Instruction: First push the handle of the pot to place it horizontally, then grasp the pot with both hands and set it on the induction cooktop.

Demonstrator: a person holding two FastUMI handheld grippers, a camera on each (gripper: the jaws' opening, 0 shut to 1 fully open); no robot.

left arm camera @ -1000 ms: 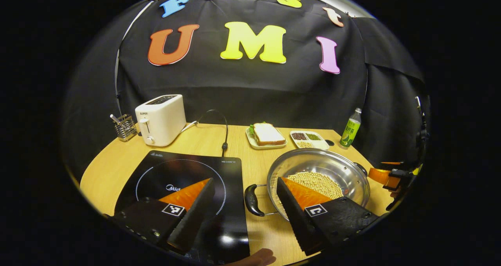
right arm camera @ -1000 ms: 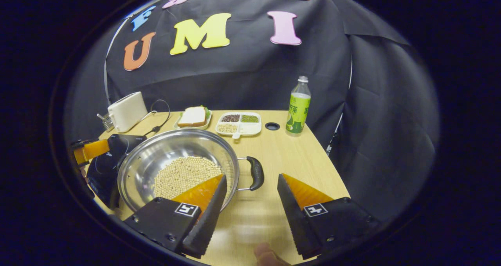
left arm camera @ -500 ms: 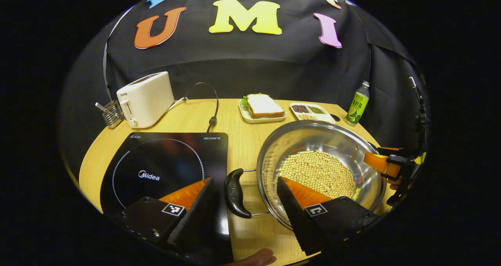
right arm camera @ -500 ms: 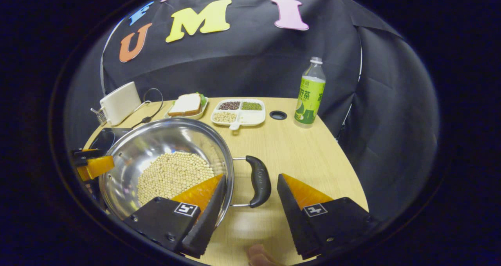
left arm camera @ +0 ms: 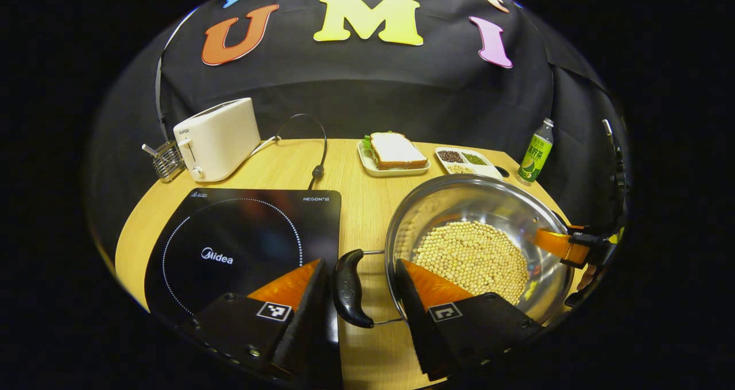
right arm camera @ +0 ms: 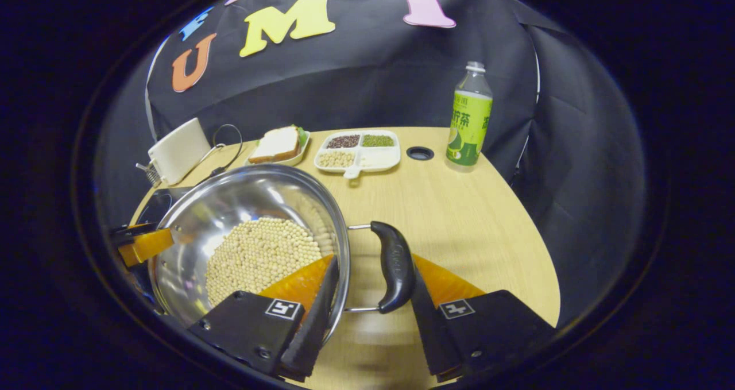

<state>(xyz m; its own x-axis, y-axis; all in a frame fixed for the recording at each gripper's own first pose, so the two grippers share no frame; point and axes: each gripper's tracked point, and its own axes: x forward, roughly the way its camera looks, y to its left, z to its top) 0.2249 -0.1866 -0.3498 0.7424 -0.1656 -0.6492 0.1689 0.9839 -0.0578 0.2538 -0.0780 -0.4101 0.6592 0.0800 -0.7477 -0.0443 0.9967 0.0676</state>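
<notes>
Straddling the pot's [left arm camera: 476,235] two side handles on the table [left arm camera: 356,195], right of the induction cooktop [left arm camera: 241,246], both grippers, left [left arm camera: 359,298] and right [right arm camera: 373,298], have jaws released; next they should clench, then lift together.

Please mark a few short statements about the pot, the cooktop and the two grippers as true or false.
1. The pot holds pale beans. True.
2. The pot sits on the cooktop. False: it rests on the table beside the cooktop.
3. The left gripper has a pot handle between its open fingers. True.
4. The right gripper is shut on the green bottle. False: its fingers stand apart around the pot's other handle; the bottle stands far back.
5. The toaster stands on the cooktop. False: it stands on the table behind it.
</notes>
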